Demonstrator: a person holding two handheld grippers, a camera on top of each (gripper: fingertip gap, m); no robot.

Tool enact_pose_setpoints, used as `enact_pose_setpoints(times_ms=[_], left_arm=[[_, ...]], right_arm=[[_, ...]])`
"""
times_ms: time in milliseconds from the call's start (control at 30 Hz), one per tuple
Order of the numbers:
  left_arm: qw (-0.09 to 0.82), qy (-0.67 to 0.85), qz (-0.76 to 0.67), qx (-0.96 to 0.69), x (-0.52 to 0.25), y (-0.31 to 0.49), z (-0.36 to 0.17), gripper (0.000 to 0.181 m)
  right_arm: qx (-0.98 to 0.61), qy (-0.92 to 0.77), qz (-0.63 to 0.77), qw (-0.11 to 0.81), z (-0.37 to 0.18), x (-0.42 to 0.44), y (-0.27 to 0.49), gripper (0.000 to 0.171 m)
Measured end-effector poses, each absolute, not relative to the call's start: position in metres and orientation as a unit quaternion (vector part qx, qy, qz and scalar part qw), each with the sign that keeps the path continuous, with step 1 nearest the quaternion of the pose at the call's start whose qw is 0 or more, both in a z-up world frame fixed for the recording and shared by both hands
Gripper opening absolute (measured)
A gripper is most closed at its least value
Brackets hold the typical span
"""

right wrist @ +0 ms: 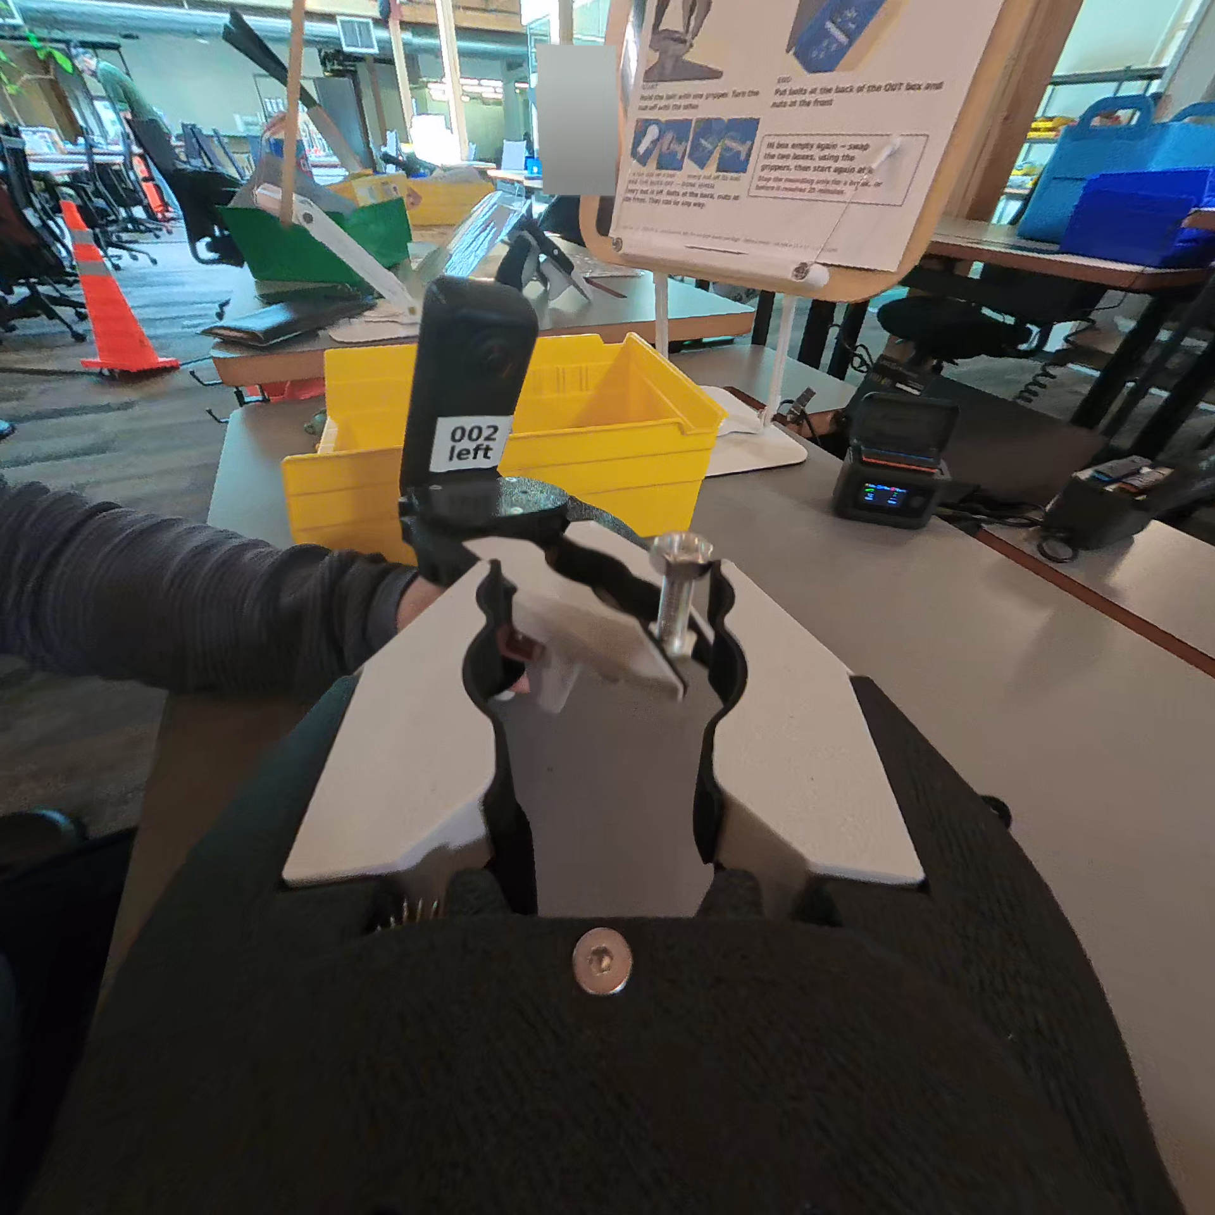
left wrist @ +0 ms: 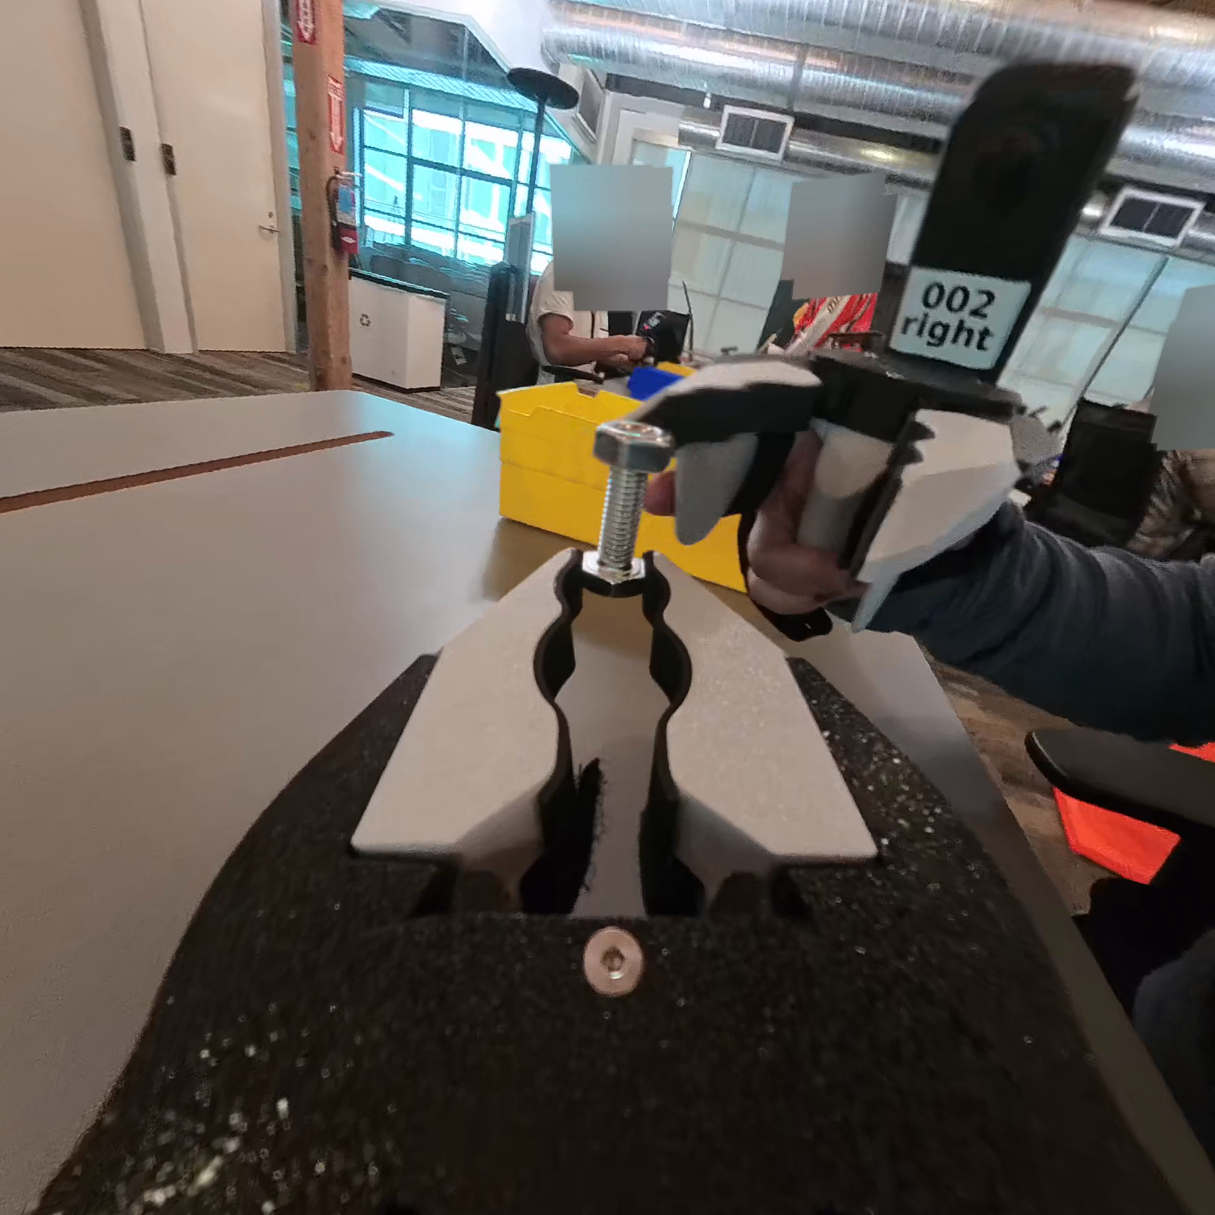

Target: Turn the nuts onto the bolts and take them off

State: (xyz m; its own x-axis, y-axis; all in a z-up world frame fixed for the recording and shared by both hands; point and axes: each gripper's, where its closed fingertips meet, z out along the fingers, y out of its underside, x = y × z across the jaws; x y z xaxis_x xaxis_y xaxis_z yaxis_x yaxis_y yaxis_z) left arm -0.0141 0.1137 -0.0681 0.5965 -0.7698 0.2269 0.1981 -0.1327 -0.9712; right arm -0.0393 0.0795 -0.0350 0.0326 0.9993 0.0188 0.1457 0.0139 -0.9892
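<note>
the left gripper [left wrist: 615,578] reached forward, level above the grey table [left wrist: 197,592], with its two white fingers [left wrist: 473,710] drawn in until only their tips met around the nut [left wrist: 608,571]. the nut sat pinched between those tips, and the bolt [left wrist: 621,500] stood upright out of it, threaded shank rising to a hex head at the top. the right gripper [left wrist: 776,486] came in from the right of the bolt, held in a hand [left wrist: 782,559] on a dark-sleeved arm [left wrist: 1052,631], with its fingers pointing toward the bolt head and close beside it. in the right wrist view its jaws stood wide apart, the bolt [right wrist: 677,598] just inside the right-hand fingertip [right wrist: 756,657]; whether they touched could not be told, and the jaws gripped nothing. the left gripper [right wrist: 657,651] entered there from the left of the bolt, on a dark sleeve [right wrist: 164,592]. a yellow bin [right wrist: 592,447] sat on the table behind the bolt.
</note>
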Motion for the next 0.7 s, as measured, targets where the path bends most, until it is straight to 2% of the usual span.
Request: enact_pose_setpoints(times_ms=[67,300,433,533,700], left_arm=[[0.619,0.213,-0.397,-0.643,-0.018,0.116,-0.067,0.016],[0.607,0.255,-0.377,-0.652,-0.004,0.11,-0.076,0.016],[0.612,0.23,-0.377,-0.656,-0.021,0.118,-0.074,0.016],[0.605,0.247,-0.383,-0.653,-0.017,0.115,-0.075,0.016],[0.594,0.275,-0.381,-0.653,-0.007,0.109,-0.08,0.016]], right_arm=[[-0.547,-0.516,0.459,0.474,-0.034,-0.035,0.084,0.058],[-0.538,-0.523,0.465,0.47,-0.039,-0.047,0.078,0.066],[-0.545,-0.507,0.451,0.491,-0.036,-0.034,0.086,0.058],[-0.54,-0.498,0.435,0.521,-0.035,-0.04,0.093,0.063],[-0.533,-0.514,0.46,0.49,-0.044,-0.056,0.081,0.067]])
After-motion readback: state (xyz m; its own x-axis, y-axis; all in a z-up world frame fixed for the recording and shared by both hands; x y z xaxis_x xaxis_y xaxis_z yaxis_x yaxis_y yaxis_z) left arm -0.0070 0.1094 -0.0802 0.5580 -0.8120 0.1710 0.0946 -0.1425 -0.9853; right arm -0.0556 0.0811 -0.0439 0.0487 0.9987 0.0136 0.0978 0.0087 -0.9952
